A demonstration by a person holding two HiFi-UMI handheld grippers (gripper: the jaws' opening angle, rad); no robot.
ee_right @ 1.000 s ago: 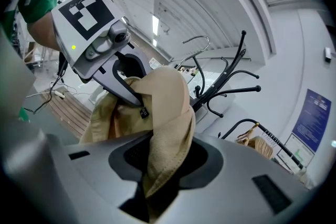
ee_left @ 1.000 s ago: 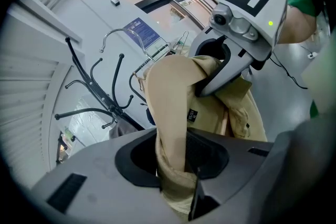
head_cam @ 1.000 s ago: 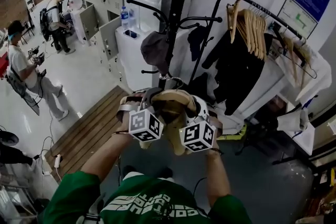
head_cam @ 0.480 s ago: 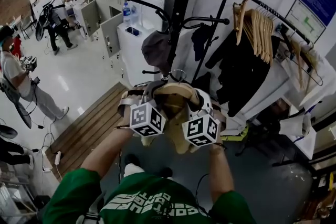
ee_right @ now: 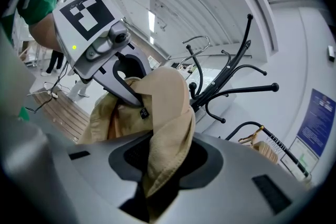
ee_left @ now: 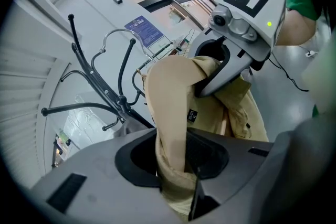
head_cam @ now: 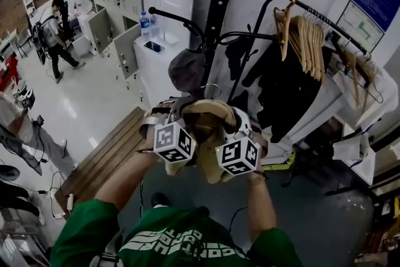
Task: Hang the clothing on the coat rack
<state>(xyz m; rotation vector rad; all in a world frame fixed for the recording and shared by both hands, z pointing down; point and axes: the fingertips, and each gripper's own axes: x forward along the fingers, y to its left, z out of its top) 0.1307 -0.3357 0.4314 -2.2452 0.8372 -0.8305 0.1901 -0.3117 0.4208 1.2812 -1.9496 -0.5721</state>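
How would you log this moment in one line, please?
left gripper: shut on tan garment | right gripper: shut on tan garment | coat rack: ahead, garment not yet hung

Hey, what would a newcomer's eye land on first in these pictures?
The tan garment bunched at centre stands out, clamped in the jaws of both the left gripper and the right gripper. Just beyond it rises the black coat rack, a grey cap hanging on it; wooden hangers line a rail at right.

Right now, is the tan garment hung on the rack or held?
Held: left tool and right tool clamp the tan garment, off the coat rack.
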